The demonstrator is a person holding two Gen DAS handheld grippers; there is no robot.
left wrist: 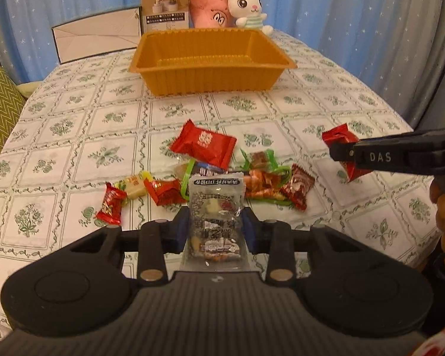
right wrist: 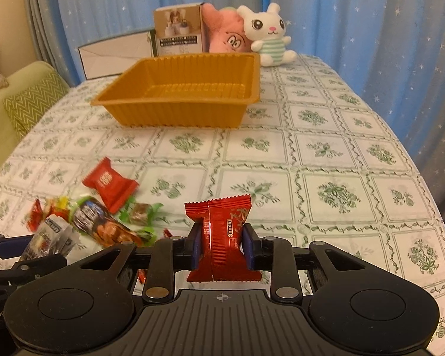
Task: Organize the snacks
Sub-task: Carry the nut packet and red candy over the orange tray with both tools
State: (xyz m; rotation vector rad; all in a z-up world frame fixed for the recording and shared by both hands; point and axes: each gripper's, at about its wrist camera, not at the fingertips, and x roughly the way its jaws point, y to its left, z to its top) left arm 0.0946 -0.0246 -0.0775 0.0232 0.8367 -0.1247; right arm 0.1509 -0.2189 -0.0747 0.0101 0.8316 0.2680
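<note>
We see the desk (left wrist: 74, 136) under its floral cloth, with the orange tray (left wrist: 210, 78) empty at the far side, its long axis running left to right. Both loads must travel straight ahead to reach it. Our left hand-held gripper (left wrist: 215, 231) is clenched on a clear nut packet (left wrist: 215, 207); our right hand-held gripper (right wrist: 222, 247) pinches a red candy packet (right wrist: 221, 237). The remaining snack pile (left wrist: 210, 175) lies near us, between the left hand-held gripper and the tray.

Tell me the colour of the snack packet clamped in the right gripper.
Red foil with gold print; the red packet shows best in the right wrist view, pinched in the right gripper.
</note>
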